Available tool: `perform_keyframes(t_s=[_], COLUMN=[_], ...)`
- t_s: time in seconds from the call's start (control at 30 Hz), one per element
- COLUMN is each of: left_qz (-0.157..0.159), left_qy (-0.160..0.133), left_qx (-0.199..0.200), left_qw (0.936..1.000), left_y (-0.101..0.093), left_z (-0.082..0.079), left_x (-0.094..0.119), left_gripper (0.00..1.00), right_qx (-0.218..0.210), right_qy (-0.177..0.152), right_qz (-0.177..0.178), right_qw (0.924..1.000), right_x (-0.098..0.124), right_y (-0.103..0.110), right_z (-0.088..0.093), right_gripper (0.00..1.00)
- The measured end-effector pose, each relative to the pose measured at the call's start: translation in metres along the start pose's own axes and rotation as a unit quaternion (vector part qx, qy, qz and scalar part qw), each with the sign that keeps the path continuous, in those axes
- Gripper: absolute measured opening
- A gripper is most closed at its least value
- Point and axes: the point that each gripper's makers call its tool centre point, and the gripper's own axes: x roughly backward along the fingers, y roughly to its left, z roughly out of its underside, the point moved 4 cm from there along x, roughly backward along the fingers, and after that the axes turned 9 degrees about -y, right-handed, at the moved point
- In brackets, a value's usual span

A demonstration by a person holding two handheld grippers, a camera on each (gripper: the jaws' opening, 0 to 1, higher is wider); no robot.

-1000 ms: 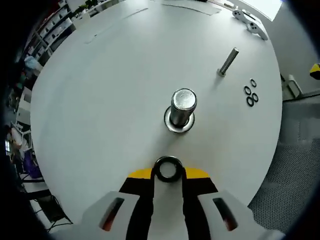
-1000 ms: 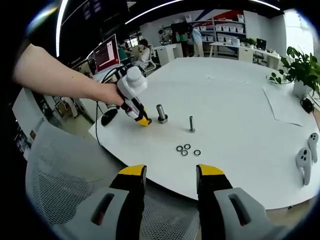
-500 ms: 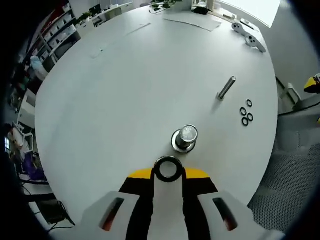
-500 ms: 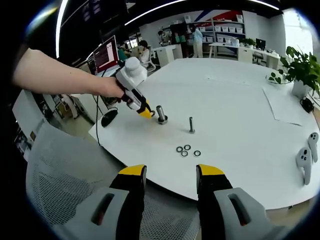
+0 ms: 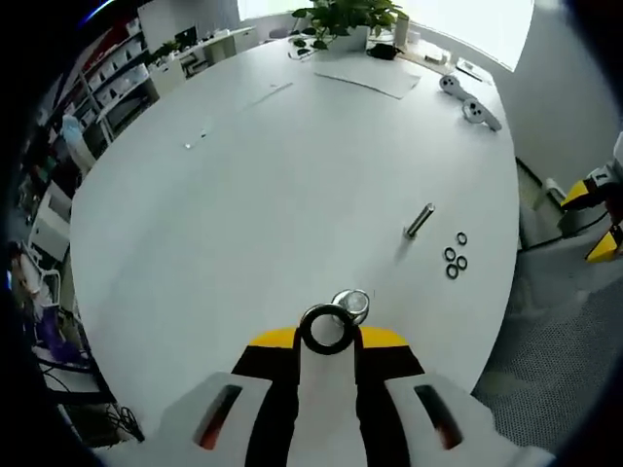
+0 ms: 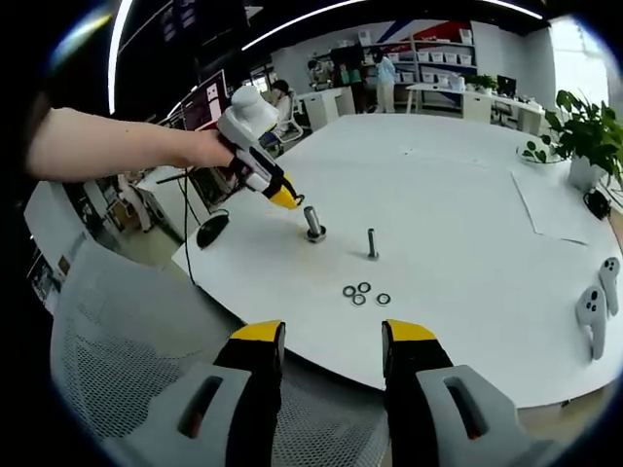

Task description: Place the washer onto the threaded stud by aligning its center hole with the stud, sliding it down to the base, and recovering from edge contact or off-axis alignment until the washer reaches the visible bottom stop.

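While the left tongs hover above the white round bench, they grip a dark ring-shaped washer between their yellow-tipped jaws. In the left gripper view the washer sits just in front of the top of the thick threaded stud, overlapping its near edge; whether it touches the stud I cannot tell. Seen from the right gripper view, the left tongs are held in a person's hand above and to the left of the stud, which stands upright on its round base flange.

Further along the bench stands a thinner bolt, and near it three small spare rings lie close together. The right tongs hang at the bench edge over a mesh chair, jaws parted and gripping nothing.

At the far side of the bench lie a sheet of paper, a potted plant and two white hand controllers. No writing on the tongs or the parts is readable; a monitor in the background shows a red screen, its text too small to make out.
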Motion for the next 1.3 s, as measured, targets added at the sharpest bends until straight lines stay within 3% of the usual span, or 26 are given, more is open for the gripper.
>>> perform_keyframes(t_s=[0.2, 0.4, 0.77, 1.3], left_qz=[0.011, 0.023, 0.029, 0.031], left_qy=[0.007, 0.032, 0.057, 0.100], left_qx=[-0.022, -0.060, -0.088, -0.116], left_qw=[0.9997, 0.9974, 0.9940, 0.9877], left_y=[-0.007, -0.019, -0.023, -0.024], left_z=[-0.011, -0.010, -0.010, 0.005], left_x=[-0.006, -0.014, -0.026, -0.054], left_gripper=[0.19, 0.19, 0.19, 0.19], right_qx=[0.000, -0.003, -0.003, -0.001], right_qy=[0.000, -0.003, -0.003, 0.002], right_qz=[0.000, 0.003, 0.003, 0.002], right_qw=[1.0000, 1.0000, 1.0000, 1.0000], right_x=[0.000, 0.001, 0.001, 0.000], right_y=[0.000, -0.001, -0.002, -0.001], right_z=[0.000, 0.000, 0.000, 0.001], right_gripper=[0.42, 0.42, 0.42, 0.42])
